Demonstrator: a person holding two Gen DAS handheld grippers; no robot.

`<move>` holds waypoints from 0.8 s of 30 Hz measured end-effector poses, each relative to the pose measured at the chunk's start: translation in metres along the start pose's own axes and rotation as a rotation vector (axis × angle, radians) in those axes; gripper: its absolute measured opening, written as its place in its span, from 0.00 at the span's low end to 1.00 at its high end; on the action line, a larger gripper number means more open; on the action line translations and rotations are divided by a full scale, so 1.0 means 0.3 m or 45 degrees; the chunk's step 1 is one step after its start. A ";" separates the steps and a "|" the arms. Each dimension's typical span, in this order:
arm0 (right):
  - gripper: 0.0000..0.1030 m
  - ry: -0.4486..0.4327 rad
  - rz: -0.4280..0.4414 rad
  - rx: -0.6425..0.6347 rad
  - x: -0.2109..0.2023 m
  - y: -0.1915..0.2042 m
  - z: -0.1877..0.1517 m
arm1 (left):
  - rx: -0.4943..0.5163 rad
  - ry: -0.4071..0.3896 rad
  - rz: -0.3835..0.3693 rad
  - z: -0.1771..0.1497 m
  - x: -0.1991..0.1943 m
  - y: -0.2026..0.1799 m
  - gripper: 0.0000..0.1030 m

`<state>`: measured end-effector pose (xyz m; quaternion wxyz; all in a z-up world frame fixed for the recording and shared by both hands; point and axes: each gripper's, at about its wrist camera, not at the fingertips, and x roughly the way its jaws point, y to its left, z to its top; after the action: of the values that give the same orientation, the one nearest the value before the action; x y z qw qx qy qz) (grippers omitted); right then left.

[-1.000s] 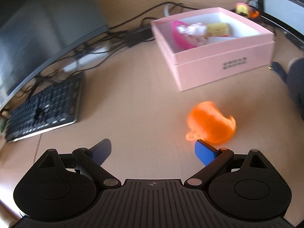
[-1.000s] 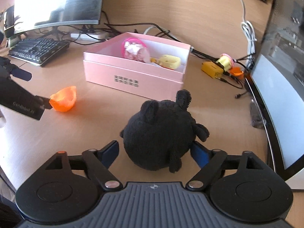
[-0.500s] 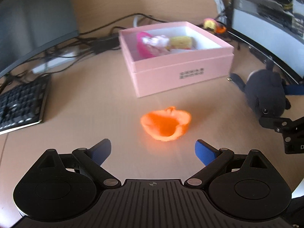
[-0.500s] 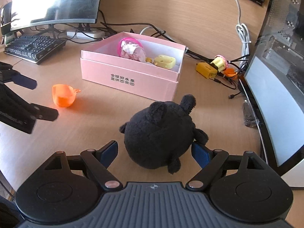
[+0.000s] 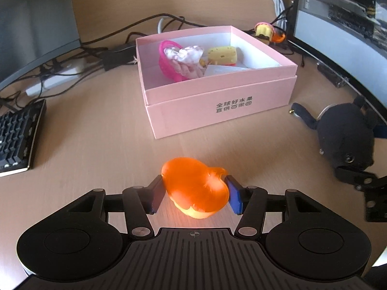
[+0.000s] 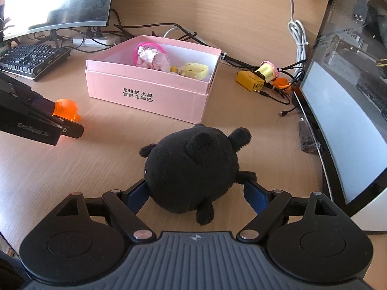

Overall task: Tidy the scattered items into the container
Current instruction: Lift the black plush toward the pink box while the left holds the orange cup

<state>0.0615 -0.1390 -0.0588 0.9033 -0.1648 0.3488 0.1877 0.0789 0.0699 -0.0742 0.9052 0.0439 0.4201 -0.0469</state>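
- Two loose things lie outside the open pink cardboard box (image 5: pixel 217 101): a translucent orange plastic cup (image 5: pixel 196 191) and a round black plush toy (image 6: pixel 191 169).
- The orange plastic cup sits clamped between the blue pads of the left hand-held gripper (image 5: pixel 194 195), in front of the box and well short of it; whether it touches the light wooden worktop (image 5: pixel 96 145) cannot be told.
- The black plush toy rests on the worktop between the fingers of the right hand-held gripper (image 6: pixel 196 194); the left pad touches its fur, the right pad stands just clear.
- Inside the box lie a pink ring-shaped toy with pale fabric (image 5: pixel 179 60) and a yellow cheese-like block (image 5: pixel 222 54).
- A black keyboard (image 5: pixel 17 135) lies left of the box.
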 end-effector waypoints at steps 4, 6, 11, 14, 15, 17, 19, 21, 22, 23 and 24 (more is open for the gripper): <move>0.83 -0.011 0.007 -0.001 0.019 0.007 0.013 | -0.039 0.012 -0.004 0.002 -0.044 -0.007 0.57; 0.82 -0.028 0.001 -0.008 0.027 0.012 0.019 | -0.044 0.020 -0.008 -0.004 -0.067 -0.017 0.57; 0.60 -0.055 0.014 -0.020 0.020 0.029 0.044 | -0.044 0.011 -0.020 -0.024 -0.121 -0.033 0.57; 0.57 -0.090 0.038 -0.026 -0.016 0.049 0.053 | -0.041 -0.005 -0.010 -0.034 -0.151 -0.034 0.57; 0.57 -0.097 0.045 -0.031 -0.029 0.059 0.052 | -0.040 -0.008 -0.004 -0.038 -0.161 -0.033 0.57; 0.56 -0.101 0.067 -0.038 -0.054 0.080 0.047 | -0.040 -0.014 0.004 -0.048 -0.178 -0.027 0.57; 0.56 -0.097 0.093 -0.059 -0.085 0.104 0.035 | -0.041 -0.018 0.008 -0.059 -0.192 -0.020 0.57; 0.56 -0.087 0.111 -0.090 -0.118 0.125 0.014 | -0.040 -0.020 0.008 -0.071 -0.204 -0.014 0.57; 0.56 -0.079 0.113 -0.105 -0.131 0.133 0.001 | -0.038 -0.020 0.008 -0.077 -0.208 -0.012 0.57; 0.56 -0.069 0.110 -0.116 -0.141 0.138 -0.011 | -0.037 -0.019 0.007 -0.083 -0.210 -0.010 0.57; 0.57 -0.056 0.103 -0.118 -0.149 0.140 -0.023 | -0.036 -0.017 0.005 -0.088 -0.213 -0.007 0.57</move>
<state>0.0079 -0.1153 -0.0395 0.8938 -0.1880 0.3261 0.2436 0.0177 0.0741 -0.0425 0.9085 0.0316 0.4147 -0.0397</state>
